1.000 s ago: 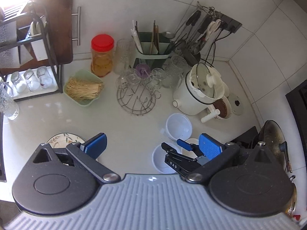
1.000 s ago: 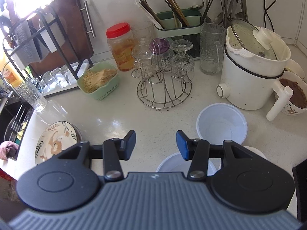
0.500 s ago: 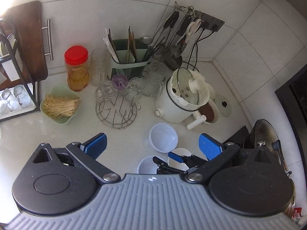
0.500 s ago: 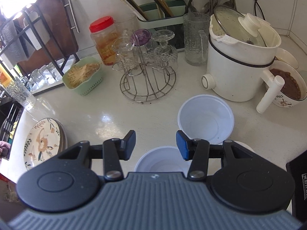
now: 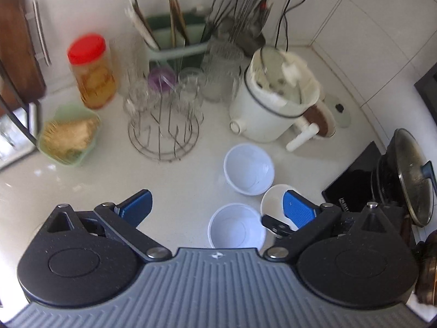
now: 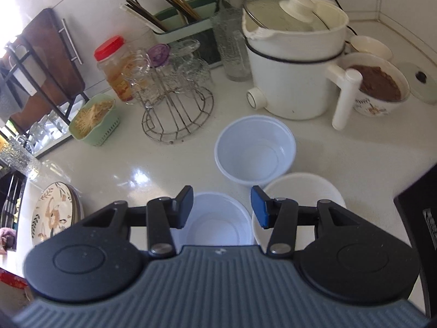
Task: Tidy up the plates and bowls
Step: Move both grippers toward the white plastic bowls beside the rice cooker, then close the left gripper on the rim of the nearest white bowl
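White counter (image 6: 114,169), cluttered back wall. Three white bowls clustered centre-right: far bowl (image 6: 255,154) deep, empty; near bowl (image 6: 218,222) empty; cream bowl (image 6: 303,191) touching both. Floral plates (image 6: 53,214) stacked at left edge. Right gripper (image 6: 221,207) part-open over near bowl, gripping nothing. Left gripper (image 5: 217,207) wide open, empty.

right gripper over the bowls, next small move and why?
Probably ease the right gripper down onto the near bowl and close on its rim. Its jaws are open and empty right above that bowl; the far bowl and cream bowl sit loose, unstacked.
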`<state>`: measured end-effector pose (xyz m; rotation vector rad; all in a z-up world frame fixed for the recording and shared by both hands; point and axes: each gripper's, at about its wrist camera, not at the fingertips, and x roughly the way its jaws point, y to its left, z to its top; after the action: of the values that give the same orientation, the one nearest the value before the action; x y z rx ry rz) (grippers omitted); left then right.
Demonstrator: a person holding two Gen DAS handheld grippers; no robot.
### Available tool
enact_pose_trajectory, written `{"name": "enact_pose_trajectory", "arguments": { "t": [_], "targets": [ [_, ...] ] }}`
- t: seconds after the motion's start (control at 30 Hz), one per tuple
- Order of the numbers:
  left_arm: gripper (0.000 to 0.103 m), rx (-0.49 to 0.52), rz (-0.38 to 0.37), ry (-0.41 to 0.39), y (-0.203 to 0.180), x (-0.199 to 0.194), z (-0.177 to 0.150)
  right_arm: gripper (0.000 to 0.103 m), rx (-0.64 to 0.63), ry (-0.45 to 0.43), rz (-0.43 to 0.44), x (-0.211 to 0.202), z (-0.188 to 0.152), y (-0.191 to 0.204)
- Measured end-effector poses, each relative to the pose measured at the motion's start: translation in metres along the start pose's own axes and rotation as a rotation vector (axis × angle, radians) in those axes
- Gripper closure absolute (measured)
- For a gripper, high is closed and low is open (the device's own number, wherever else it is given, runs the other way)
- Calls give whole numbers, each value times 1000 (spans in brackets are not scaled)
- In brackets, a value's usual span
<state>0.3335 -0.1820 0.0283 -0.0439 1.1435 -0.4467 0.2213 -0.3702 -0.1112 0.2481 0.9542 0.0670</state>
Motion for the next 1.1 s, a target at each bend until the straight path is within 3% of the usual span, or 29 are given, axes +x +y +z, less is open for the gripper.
{"name": "enact_pose_trajectory", "arguments": {
  "t": [0.27, 0.7, 0.9, 1.03, 1.1],
  "targets": [
    [0, -26, -66, 58, 26, 85, -30, 54, 83, 48, 7, -1, -27, -6],
    [2, -43, -118, 152, 29, 168, -46, 59, 186, 176, 17, 26, -60, -30],
    [17, -36, -121, 196, 27, 200, -53, 65, 217, 199, 31, 43, -58, -39],
    [43, -46, -128, 223, 28, 218, -59, 76, 211, 202, 43, 50, -55, -41],
    [50, -57, -147, 230, 28, 223, -61, 79, 221, 198, 43, 53, -52, -43]
  ]
}}
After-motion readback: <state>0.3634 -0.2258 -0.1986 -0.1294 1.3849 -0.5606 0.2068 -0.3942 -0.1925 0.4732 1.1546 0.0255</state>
